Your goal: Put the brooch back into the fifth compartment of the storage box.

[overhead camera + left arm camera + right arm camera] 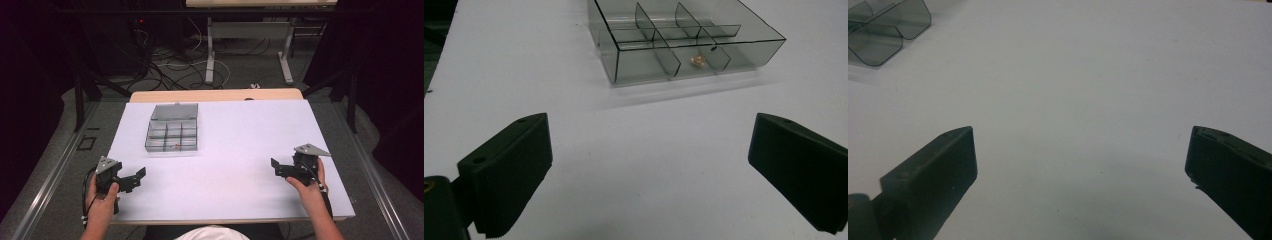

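A clear grey compartment box (172, 134) with its lid folded back sits on the white table, left of centre. One of its front compartments holds a small gold-coloured piece (698, 60). My left gripper (135, 178) rests near the table's front left, open and empty, pointing toward the box (684, 37). At the front right my right gripper (278, 167) is open too, with nothing between its jaws. A corner of the box (883, 27) shows at the upper left of the right gripper view.
The white tabletop (240, 150) stretches between both grippers. A wooden strip (215, 95) runs along its far edge. Beyond it stand a table frame (247, 47) and loose cables (170, 70) on the floor. Metal rails flank the table.
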